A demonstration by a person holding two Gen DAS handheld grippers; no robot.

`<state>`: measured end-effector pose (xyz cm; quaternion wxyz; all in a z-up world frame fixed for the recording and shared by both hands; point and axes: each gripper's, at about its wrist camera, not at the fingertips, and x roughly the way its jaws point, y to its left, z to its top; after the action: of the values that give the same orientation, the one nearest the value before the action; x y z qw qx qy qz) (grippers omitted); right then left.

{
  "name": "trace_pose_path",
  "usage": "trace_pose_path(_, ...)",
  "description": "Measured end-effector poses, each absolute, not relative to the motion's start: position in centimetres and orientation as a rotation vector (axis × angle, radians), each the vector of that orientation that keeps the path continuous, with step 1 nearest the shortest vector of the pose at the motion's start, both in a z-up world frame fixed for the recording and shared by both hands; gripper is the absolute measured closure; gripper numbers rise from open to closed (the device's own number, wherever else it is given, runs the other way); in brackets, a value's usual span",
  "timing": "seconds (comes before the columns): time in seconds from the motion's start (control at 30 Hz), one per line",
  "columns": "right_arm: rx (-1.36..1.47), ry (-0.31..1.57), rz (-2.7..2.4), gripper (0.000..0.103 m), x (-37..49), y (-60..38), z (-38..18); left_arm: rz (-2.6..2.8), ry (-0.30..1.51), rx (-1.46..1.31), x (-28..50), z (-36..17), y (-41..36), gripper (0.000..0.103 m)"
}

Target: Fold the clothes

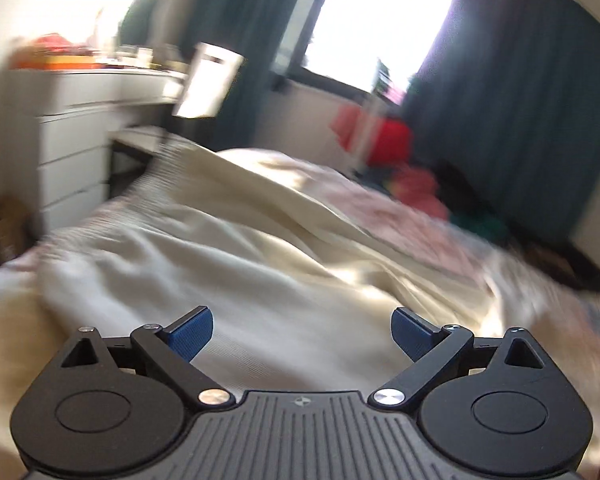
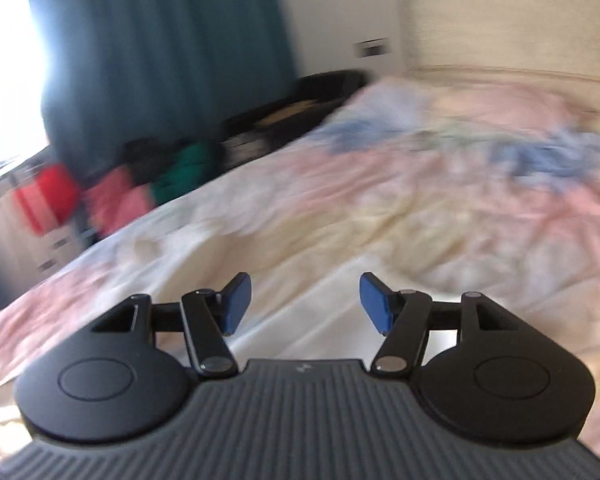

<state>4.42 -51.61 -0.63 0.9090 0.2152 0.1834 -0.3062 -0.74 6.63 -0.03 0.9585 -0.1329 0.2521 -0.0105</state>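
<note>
A cream white garment (image 1: 228, 248) lies rumpled across the bed in the left wrist view, blurred by motion. My left gripper (image 1: 302, 334) hovers over its near part, open wide, with nothing between its blue pads (image 1: 192, 334). In the right wrist view the same pale cloth (image 2: 300, 280) spreads below my right gripper (image 2: 304, 304), which is open with an empty gap between its blue pads (image 2: 374, 306). A blue and white heap of clothes (image 2: 540, 156) lies farther up the bed, near the headboard.
The bed has a pink and yellow floral cover (image 2: 440, 208) and a cream headboard (image 2: 500, 28). A white chest of drawers (image 1: 76, 136) stands at the left. Red, pink and green clothes (image 2: 112, 196) are piled by the teal curtain (image 2: 160, 48) under the bright window (image 1: 380, 20).
</note>
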Motion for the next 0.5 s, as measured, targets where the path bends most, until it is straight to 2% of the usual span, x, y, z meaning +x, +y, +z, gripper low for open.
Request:
trace_pose_path(0.27, 0.528, 0.430, -0.393, 0.040, 3.4, -44.6, -0.5, -0.185, 0.505, -0.093, 1.3, -3.1, 1.0, 0.006)
trace_pose_path(0.5, 0.533, 0.371, -0.387, 0.040, 3.9, -42.0, -0.6, -0.338, 0.542, -0.039, 10.7, -4.0, -6.3, 0.006)
